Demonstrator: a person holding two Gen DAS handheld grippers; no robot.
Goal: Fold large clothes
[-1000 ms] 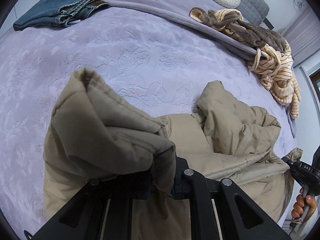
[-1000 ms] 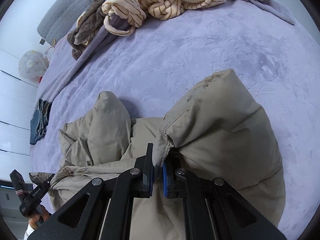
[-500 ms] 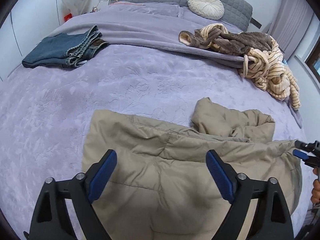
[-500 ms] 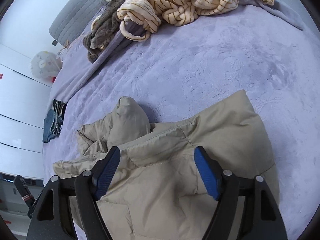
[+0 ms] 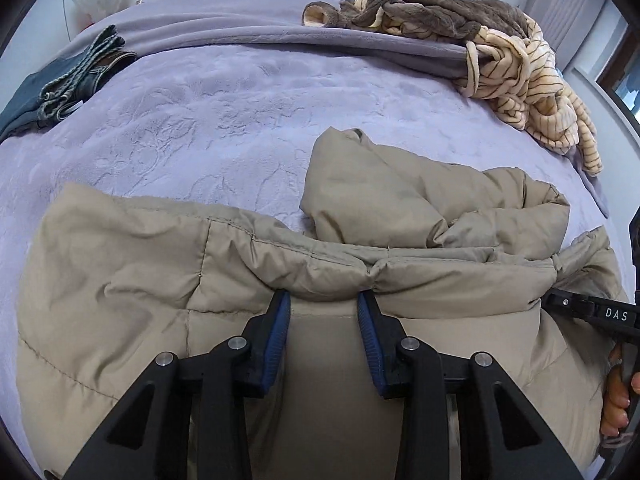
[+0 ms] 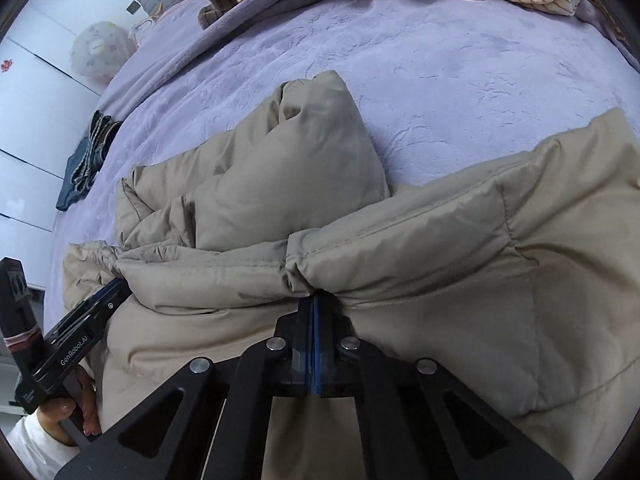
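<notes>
The jaws of the right gripper (image 6: 311, 300) are pressed together with a pinch of the tan puffer jacket (image 6: 440, 264) caught at their tips, right where the folded-over edge bunches into a pucker. The jaws of the left gripper (image 5: 323, 300) stand partly apart and are closing; the same padded edge lies across their tips, but the blue pads (image 5: 280, 320) do not look as though they press on it yet.

Both grippers meet that thick rolled edge at matching spots along its length, probably so the next fold can be lifted evenly and the bulky padding does not sag to one side. The jacket lies spread on the near part of the purple bed (image 5: 240, 112), with one puffy part, a sleeve or the hood, humped up (image 5: 368, 188) behind the edge.

Farther up the bed, folded jeans (image 5: 60, 88) sit by themselves near the left side, probably already done. A striped cream garment (image 5: 532, 88) and a brown fleece one (image 5: 432, 12) lie in a loose heap, apparently awaiting their turn. Keeping the pile and the jeans well apart from the jacket leaves bare bed for the fold.

A hand (image 6: 76, 404) shows on the left gripper's handle at the edge of the right view.
</notes>
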